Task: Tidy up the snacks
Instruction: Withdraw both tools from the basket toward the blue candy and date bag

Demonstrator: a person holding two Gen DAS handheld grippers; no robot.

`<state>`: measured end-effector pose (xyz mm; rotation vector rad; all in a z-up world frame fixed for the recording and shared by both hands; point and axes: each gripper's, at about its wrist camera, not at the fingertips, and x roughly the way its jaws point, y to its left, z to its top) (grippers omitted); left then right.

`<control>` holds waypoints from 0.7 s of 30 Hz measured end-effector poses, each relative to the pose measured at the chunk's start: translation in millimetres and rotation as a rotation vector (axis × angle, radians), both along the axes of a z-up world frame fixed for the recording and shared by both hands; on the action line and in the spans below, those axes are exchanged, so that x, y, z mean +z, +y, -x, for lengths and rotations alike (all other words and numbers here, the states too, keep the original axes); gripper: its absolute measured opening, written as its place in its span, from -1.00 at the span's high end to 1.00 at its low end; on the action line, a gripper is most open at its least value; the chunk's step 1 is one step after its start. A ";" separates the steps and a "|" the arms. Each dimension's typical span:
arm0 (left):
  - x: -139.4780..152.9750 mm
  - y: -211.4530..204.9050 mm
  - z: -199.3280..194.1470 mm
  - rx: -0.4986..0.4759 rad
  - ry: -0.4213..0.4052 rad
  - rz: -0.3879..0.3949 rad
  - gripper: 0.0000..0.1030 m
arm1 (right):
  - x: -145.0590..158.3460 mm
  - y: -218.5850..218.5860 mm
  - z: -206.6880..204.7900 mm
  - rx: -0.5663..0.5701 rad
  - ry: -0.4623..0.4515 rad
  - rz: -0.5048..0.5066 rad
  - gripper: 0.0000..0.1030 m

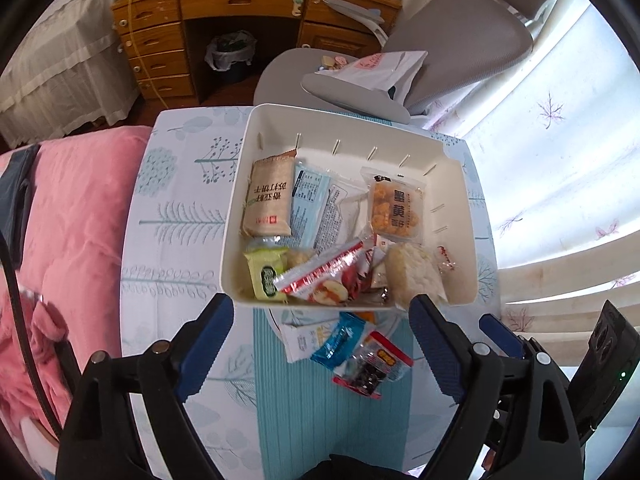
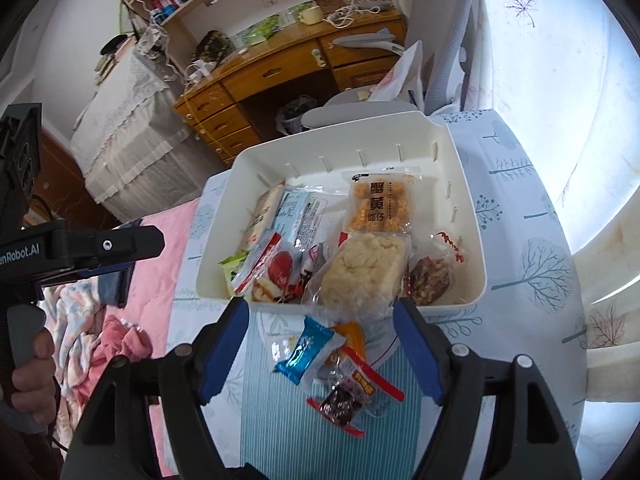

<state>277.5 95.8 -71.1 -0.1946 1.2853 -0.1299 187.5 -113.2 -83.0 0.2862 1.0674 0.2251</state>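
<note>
A white plastic bin stands on the small table and holds several snack packets: a tan cracker pack, an orange noodle snack, a pale rice cake and a green packet. In front of the bin three loose packets lie on the table: a white one, a blue one and a red one with dark contents. My left gripper hangs open above them with nothing between its pads. My right gripper is open too, over the blue packet and the red packet.
The table wears a tree-print cloth with a teal striped mat. A grey office chair with a white bag stands behind it, then a wooden desk. A pink blanket lies left; curtains hang right. A hand holds the left gripper.
</note>
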 end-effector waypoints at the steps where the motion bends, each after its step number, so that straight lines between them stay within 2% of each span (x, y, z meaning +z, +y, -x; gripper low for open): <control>1: 2.7 -1.0 6.9 0.017 -0.005 0.001 -0.72 | 1.7 -1.7 2.9 0.010 0.000 -0.004 -0.46; 12: 10.1 -5.3 83.2 0.166 -0.031 0.026 -0.72 | 10.3 -16.9 39.2 0.127 0.003 -0.027 -0.46; 16: 8.0 -0.5 108.5 0.187 -0.036 0.028 -0.72 | 6.9 -19.0 51.7 0.140 0.017 -0.032 -0.46; 21: 5.8 9.0 131.5 0.164 -0.040 0.031 -0.72 | 3.9 -17.7 67.2 0.086 0.045 -0.048 -0.46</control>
